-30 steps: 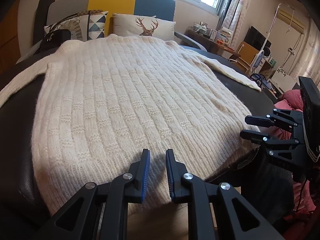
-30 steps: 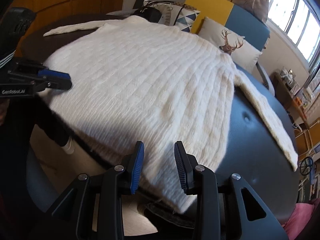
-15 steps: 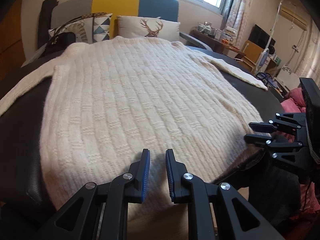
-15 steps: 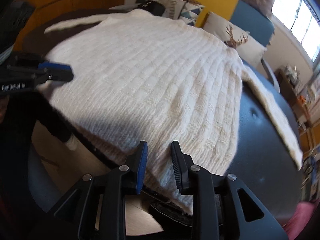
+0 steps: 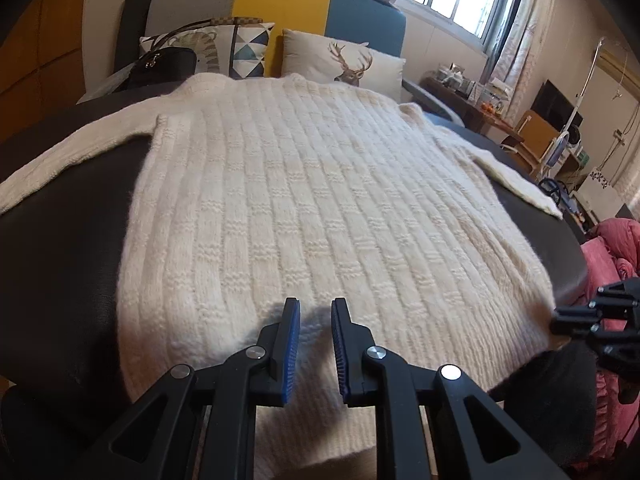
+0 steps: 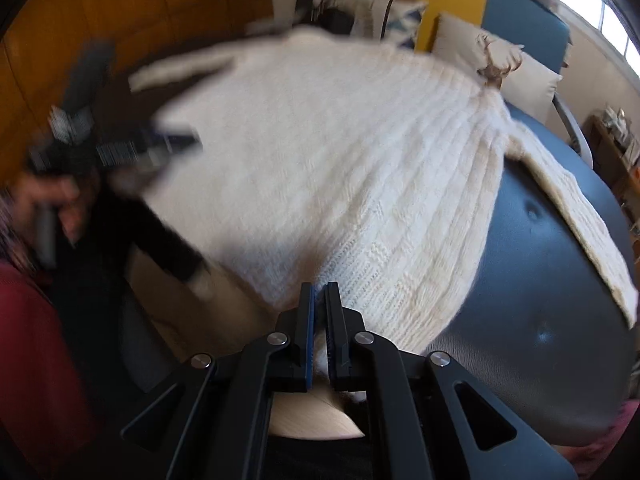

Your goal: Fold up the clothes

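A cream knitted sweater (image 5: pixel 320 216) lies flat, spread across a dark round leather seat (image 5: pixel 60 248), its hem toward the person and its neck toward the sofa (image 5: pixel 280 4) behind. One sleeve (image 5: pixel 68 156) runs out over the dark leather on the side nearer the wooden wall; the other sleeve (image 5: pixel 516 180) runs out toward the window side.

The left gripper (image 5: pixel 315 312) is over the hem of the sweater, about midway along it. Its blue-padded jaws stand apart with a clear gap between them, nothing caught, and their shadow falls on the knit just beyond the tips.

The right gripper (image 6: pixel 319 300) is at the hem corner on the window side of the sweater. Its jaws are drawn nearly together, and a pinch of cream knit shows between them, so it is clenched on the sweater edge. This view is blurred by motion; the left gripper appears in it only as a dark smear (image 6: pixel 120 152), with a hand (image 6: pixel 48 200) behind it.

Beyond the sweater's neck, against the sofa back, stand a deer-print cushion (image 5: pixel 344 64) and a triangle-patterned cushion (image 5: pixel 236 46), with a black handbag (image 5: pixel 164 66) beside the latter. A pink quilt (image 5: pixel 616 252) lies past the seat's window side.
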Demonstrator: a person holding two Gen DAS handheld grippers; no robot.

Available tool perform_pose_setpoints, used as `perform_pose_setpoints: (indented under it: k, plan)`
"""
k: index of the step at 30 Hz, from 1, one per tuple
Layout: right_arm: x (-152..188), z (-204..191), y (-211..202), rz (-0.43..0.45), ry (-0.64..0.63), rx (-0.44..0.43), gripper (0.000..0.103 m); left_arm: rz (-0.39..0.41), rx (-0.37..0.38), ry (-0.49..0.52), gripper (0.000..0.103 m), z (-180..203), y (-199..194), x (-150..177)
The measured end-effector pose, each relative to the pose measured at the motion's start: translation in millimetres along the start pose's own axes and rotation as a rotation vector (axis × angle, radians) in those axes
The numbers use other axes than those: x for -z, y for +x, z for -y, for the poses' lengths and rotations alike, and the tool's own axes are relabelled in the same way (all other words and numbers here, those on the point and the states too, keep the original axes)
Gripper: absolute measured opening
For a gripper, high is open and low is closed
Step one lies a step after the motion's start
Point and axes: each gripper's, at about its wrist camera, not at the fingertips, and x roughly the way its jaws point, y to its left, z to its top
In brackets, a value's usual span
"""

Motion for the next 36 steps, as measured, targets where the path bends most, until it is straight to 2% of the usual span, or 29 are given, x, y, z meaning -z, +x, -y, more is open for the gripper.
perform_pose_setpoints:
  k: [2,4,6,9,11,13,14,15,17,19,21,24,27,30,33,36]
  plan:
    - [4.8,-4.9,14.2,-0.034,-0.017,-0.003,0.005,-0.003,-0.003,0.006,0.015,-2.4,0.6,-3.0]
    - [2.9,-8.9,11.7,-0.02,-0.033,-0.039,0.005,-0.003,-0.015,0.015,0.015,-3.5,-1.2,-6.0]
    - [-3.3,-7.4,5.0,-0.009,-0.027,-0.096,0.011,0.005,-0.015,0.024,0.015,-3.5,-2.0,-13.5]
    - [-17.8,2.1,-12.0,0.064,-0.029,-0.135,0.015,0.023,-0.016,0.055,0.015,-1.1,-1.4,-30.4]
    - [-35.8,19.3,-28.3,0.174,0.009,-0.135,0.016,0.041,-0.023,0.087,0.015,3.0,-0.3,-43.4]
    - [-63.0,43.6,-29.7,0.253,0.092,-0.067,0.028,0.049,-0.037,0.127,0.015,9.4,8.3,-58.8]
    - [-77.4,56.4,-28.4,0.287,0.138,-0.025,0.043,0.051,-0.05,0.147,0.015,12.4,15.2,-67.6]
    - [-91.9,69.4,-20.4,0.292,0.189,0.0,0.055,0.053,-0.064,0.167,0.015,15.3,22.0,-76.4]
    - [-121.0,95.5,4.4,0.264,0.299,0.027,0.057,0.017,-0.083,0.192,0.015,19.5,42.0,-92.8]
    - [-143.3,110.6,31.4,0.219,0.383,0.01,0.057,-0.028,-0.102,0.21,0.015,20.6,59.6,-98.6]
    - [-157.4,113.8,58.4,0.161,0.408,0.017,0.057,-0.067,-0.123,0.218,0.015,18.8,70.0,-95.8]
    - [-150.7,102.5,81.1,0.068,0.365,0.05,0.057,-0.072,-0.107,0.204,0.015,12.2,61.6,-81.2]
    - [-126.4,69.0,77.8,0.032,0.267,0.063,0.057,-0.075,-0.08,0.194,0.015,5.4,45.3,-63.0]
    - [-110.1,56.1,63.2,0.061,0.217,0.034,0.057,-0.071,-0.066,0.21,0.016,-1.1,25.3,-39.5]
    - [-95.2,46.7,47.3,0.099,0.174,-0.001,0.057,-0.065,-0.047,0.22,0.016,-2.0,13.8,-33.0]
    - [-80.3,37.3,31.4,0.136,0.132,-0.036,0.057,-0.016,-0.031,0.221,0.016,-2.7,15.0,-55.3]
